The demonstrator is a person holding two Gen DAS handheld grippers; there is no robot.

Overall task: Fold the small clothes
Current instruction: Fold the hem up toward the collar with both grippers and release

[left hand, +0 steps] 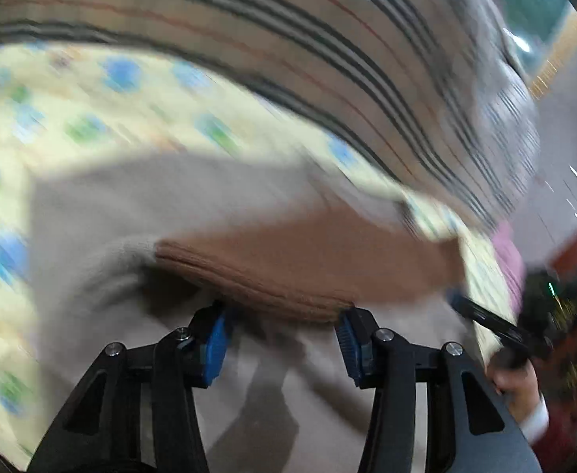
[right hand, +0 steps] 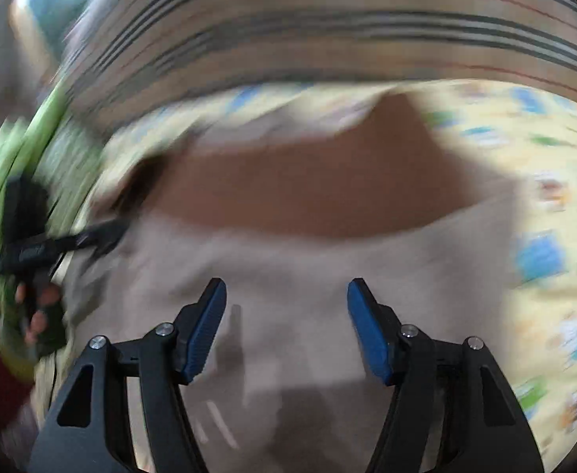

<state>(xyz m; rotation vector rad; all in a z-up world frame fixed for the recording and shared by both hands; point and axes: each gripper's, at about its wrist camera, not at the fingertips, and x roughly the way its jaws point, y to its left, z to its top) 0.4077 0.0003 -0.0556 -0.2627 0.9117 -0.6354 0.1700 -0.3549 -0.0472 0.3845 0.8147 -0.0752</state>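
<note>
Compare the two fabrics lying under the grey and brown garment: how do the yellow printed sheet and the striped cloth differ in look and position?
The yellow printed sheet is pale yellow with scattered blue and green patches; the striped cloth is beige with dark lines and thin red ones. The yellow printed sheet lies directly under the grey and brown garment; the striped cloth lies beyond the sheet's far edge. Both are blurred in these views.

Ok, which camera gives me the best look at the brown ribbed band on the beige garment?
The left wrist view: the brown ribbed band lies just ahead of the open left gripper, with its ribbing and edge readable. The right wrist view shows the same band only as a motion-blurred brown patch beyond the open right gripper.
</note>
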